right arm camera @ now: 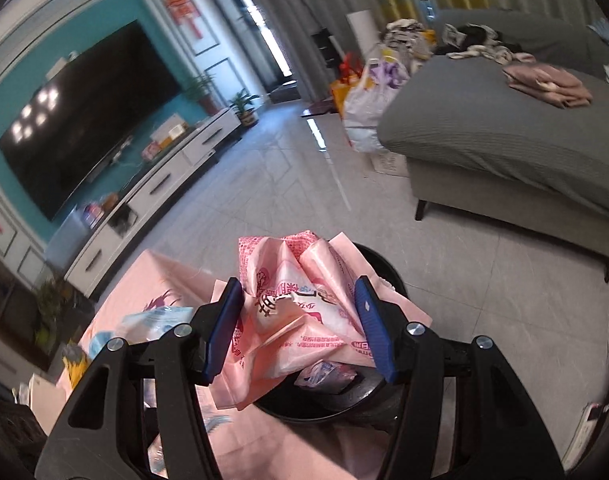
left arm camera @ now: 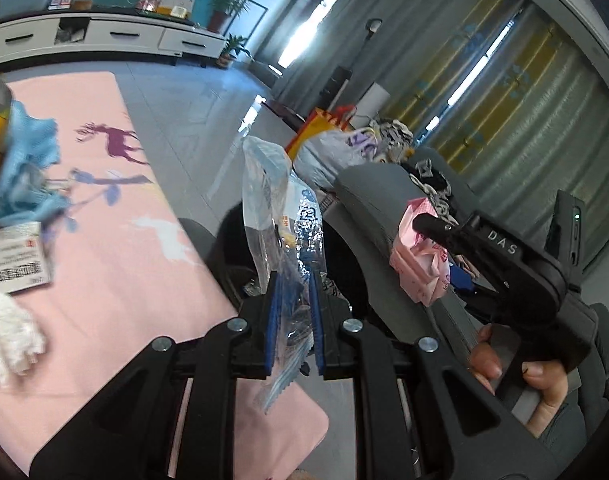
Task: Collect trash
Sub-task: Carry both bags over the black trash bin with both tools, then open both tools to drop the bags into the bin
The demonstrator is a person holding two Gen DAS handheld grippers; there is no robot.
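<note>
Two wrappers, one pinched in each gripper, held over the black bin.
Left gripper (left arm camera: pixel 295 320) is clenched on a clear plastic wrapper (left arm camera: pixel 282 216); right gripper (right arm camera: pixel 300 328) squeezes a crumpled pink bag (right arm camera: pixel 300 312). Both look light, limp and slippery, best pinched at a bunched fold. Only the right wrist view shows the bin (right arm camera: pixel 388 268) directly under the bag; the left shows the pink tablecloth (left arm camera: pixel 116 240).

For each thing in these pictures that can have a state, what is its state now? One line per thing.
left gripper: shut on clear plastic wrapper.
clear plastic wrapper: crumpled, held upright in the air.
right gripper: shut on pink plastic bag.
pink plastic bag: crumpled, held over the black bin.
black bin: open, trash inside.
television: off.
</note>
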